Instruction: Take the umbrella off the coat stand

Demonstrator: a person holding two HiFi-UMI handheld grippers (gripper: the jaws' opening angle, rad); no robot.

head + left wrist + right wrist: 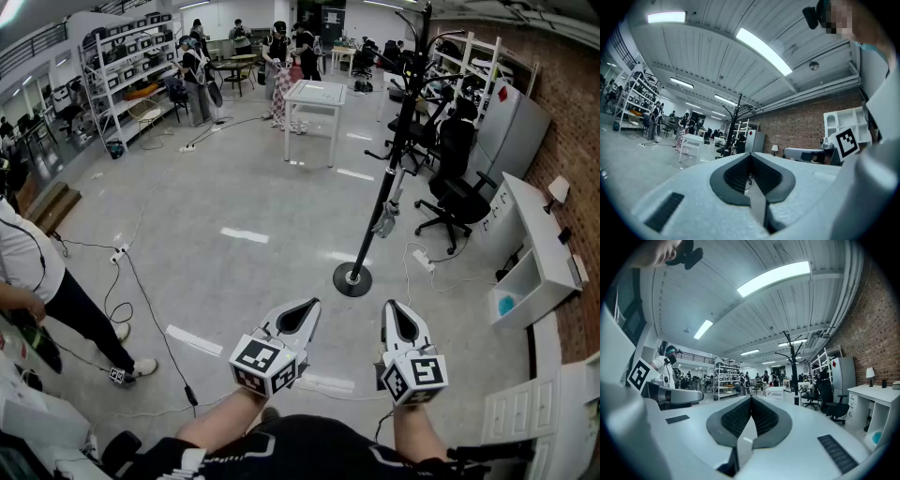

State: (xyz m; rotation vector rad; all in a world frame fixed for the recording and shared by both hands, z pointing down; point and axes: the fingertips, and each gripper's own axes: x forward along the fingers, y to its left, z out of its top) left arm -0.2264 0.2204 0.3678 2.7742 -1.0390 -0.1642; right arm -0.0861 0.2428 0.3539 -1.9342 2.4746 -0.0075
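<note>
A tall black coat stand [386, 169] rises from a round base [352, 279] on the grey floor ahead of me, right of centre. Low on its pole hangs a small grey bundle [385, 220], which looks like the folded umbrella. Both grippers are held level in front of my body, well short of the stand. My left gripper [307, 307] is shut with nothing in it, and so is my right gripper [397, 309]. The stand also shows far off in the left gripper view [736, 123] and the right gripper view [791, 369], beyond the closed jaws.
Black office chairs [456, 192] stand just right of the coat stand. A white desk with drawers [539, 246] lines the brick wall. A white table [315, 94] sits farther back. A person [33, 277] stands at the left, and cables [141, 281] run across the floor.
</note>
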